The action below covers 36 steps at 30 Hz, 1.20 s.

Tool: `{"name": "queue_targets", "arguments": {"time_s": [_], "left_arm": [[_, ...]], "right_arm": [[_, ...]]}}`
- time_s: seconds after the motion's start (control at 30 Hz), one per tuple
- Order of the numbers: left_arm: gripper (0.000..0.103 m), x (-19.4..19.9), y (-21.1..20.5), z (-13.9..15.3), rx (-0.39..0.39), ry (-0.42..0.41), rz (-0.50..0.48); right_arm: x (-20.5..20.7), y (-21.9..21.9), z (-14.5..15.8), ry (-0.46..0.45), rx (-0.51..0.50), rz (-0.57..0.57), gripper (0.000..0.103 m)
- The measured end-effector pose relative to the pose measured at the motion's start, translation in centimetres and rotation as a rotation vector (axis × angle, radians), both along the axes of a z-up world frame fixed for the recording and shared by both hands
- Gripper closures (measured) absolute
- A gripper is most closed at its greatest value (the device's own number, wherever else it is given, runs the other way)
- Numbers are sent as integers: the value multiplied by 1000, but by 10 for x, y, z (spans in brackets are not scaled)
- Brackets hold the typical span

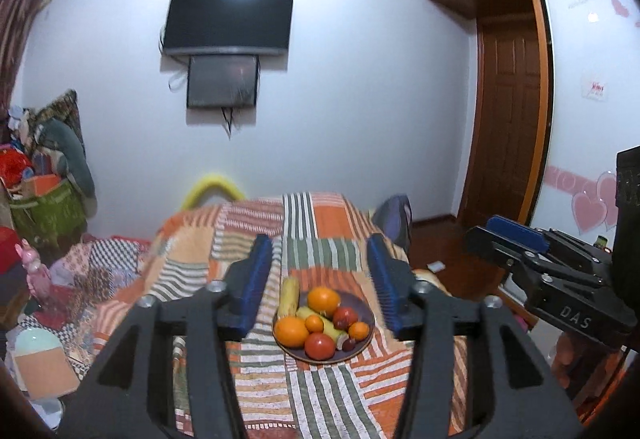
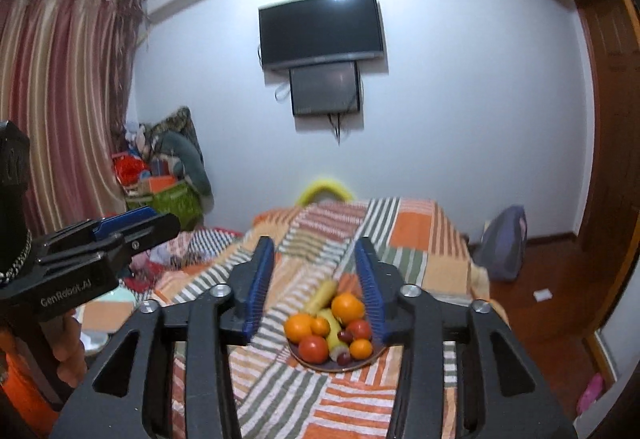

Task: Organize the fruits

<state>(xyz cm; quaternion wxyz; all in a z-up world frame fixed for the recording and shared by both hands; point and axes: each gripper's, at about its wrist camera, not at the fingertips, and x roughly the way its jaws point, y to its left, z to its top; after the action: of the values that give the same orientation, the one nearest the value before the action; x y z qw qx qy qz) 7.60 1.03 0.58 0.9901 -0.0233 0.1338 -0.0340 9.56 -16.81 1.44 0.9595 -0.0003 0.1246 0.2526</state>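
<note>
A curtain (image 2: 60, 99) in red and cream stripes is hanging at the far left, and beside it a heap of bags and clothes (image 2: 164, 175) is piling up in the corner. The left tongs (image 1: 316, 279) are hovering above the bed (image 1: 280, 239) with their blue pads (image 1: 256, 279) standing wide apart and gripping nothing; in the right wrist view they (image 2: 132, 227) are showing side-on at the left edge, where the gap between them is not showing. A dark plate (image 1: 366, 335) is sitting on the striped orange, green and white quilt, framed between the left tongs' pads and lying well below them. On it fruit is lying in a heap: a large orange (image 1: 323, 300) at the back, another (image 1: 292, 331) at the front left, two small ones (image 1: 314, 323) (image 1: 359, 331), two tomatoes (image 1: 319, 345) (image 1: 345, 317), a banana (image 1: 326, 325) running through the middle, and a small dark red fruit (image 1: 349, 344) at the right front. A pale yellow ear, perhaps corn (image 1: 289, 297), is leaning over the plate's back left rim. On the wall beyond, a TV (image 1: 228, 19) is hanging with a smaller screen (image 1: 222, 81) under it. The right tongs (image 2: 316, 279) are also hovering spread and bare, the plate (image 2: 344, 366) showing between their pads toward the right one (image 2: 370, 291); the left wrist view is catching them (image 1: 508, 235) from the side. A wooden door (image 1: 508, 119) is standing at the far right.
</note>
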Motion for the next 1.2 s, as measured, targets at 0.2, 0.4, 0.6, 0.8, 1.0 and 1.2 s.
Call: {"name": "queue_targets", "arguments": {"time_s": [0.2,0.4,0.6,0.8,1.0,1.2], "left_arm": [[35,-31,-7,13,19,-58,22],[16,-50,-9,19,32,-96,44],[2,-61,-10,18,36,-118,68],[0,-66,-9,17,41,-118,74],[0,-67,-10,16,42,-115,71],[0,-67,-10,16,35,-109,68]], "right_arm": [[-20,-1,7,-53,27,-32,32],[-30,-1,7,-84,21,-71,10],[-42,-3,9,-111,19,-96,0],[-45,-1,6,-114,20,-102,0],[-47,-2,5,-115,19,-105,0],[-49,-4,4,-114,20,-111,0]]}}
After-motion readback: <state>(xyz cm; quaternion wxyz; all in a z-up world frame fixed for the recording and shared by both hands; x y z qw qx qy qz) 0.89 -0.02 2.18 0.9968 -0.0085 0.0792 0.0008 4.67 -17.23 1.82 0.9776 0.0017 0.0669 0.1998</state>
